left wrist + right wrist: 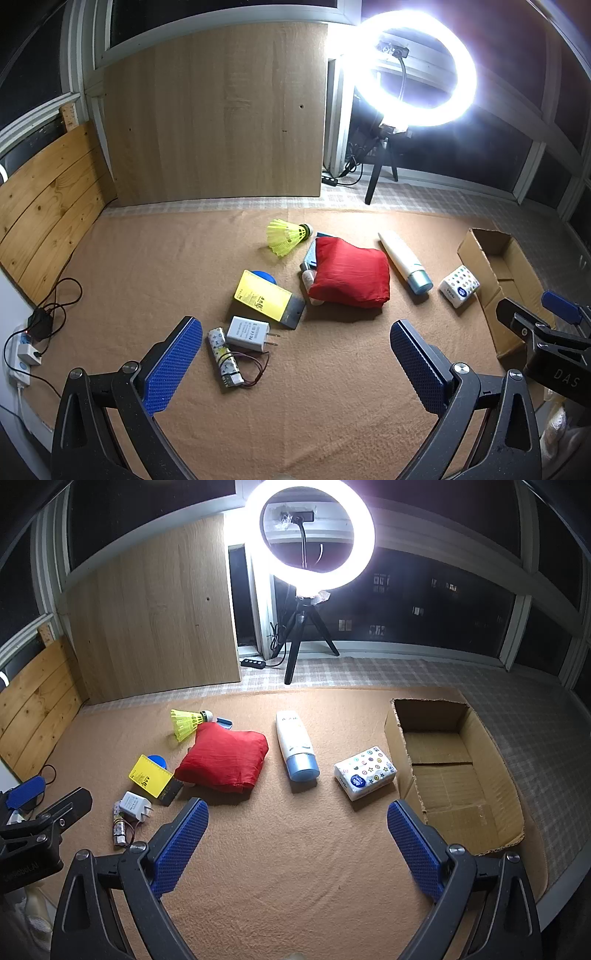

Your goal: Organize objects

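Loose objects lie on the tan mat: a yellow shuttlecock (286,236), a red cloth pouch (351,272), a white tube with a blue cap (404,262), a tissue pack (459,285), a yellow scraper card (267,298), a white charger (248,333) and a small wired battery pack (225,359). An open cardboard box (448,764) lies at the right. My left gripper (295,363) is open and empty above the mat's near part. My right gripper (297,843) is open and empty, short of the tube (297,749) and tissue pack (365,771).
A ring light on a tripod (308,539) stands behind the mat. A wooden panel (218,114) leans against the back window. A power strip with cables (26,350) lies at the left edge. A blue disc (264,276) peeks from under the yellow card.
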